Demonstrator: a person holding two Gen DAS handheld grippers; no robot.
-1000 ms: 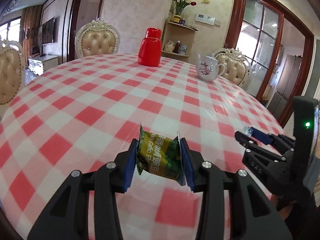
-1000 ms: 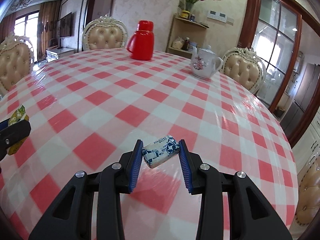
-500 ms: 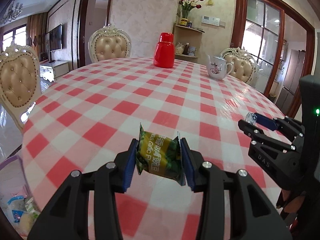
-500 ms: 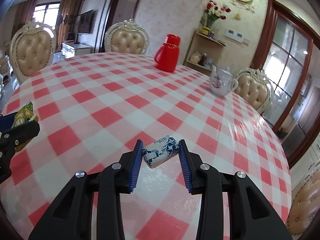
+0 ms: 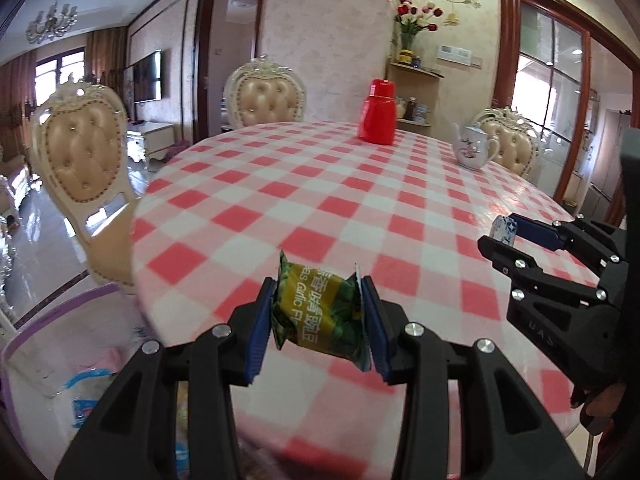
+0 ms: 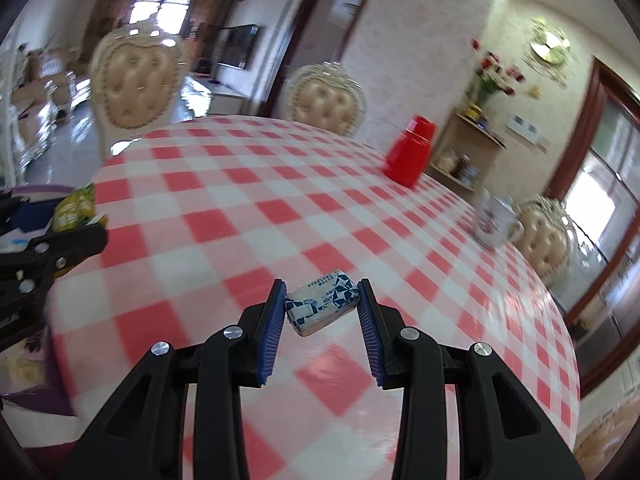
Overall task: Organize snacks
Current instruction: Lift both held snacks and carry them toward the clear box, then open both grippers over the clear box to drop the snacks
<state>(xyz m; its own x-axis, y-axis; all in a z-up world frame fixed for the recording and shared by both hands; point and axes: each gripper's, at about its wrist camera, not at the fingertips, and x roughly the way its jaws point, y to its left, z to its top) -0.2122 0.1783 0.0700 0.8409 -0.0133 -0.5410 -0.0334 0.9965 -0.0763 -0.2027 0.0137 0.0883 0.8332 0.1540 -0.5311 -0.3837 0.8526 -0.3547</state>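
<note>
Left tongs (image 5: 318, 312) grip a green snack packet (image 5: 316, 312); only their view shows the purple-rimmed bin (image 5: 52, 308) beside the table (image 5: 320, 200). Right tongs (image 6: 322, 308) grip a blue-white packet (image 6: 322, 306).

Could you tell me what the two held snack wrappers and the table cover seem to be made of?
Green snack packet: glossy plastic film, judging by its crimped ends and creases. Blue-and-white snack: probably thin printed foil or film, folded tightly around a block. Checked table cover: it looks like smooth vinyl or plastic-covered cloth, since window light reflects off it.
</note>
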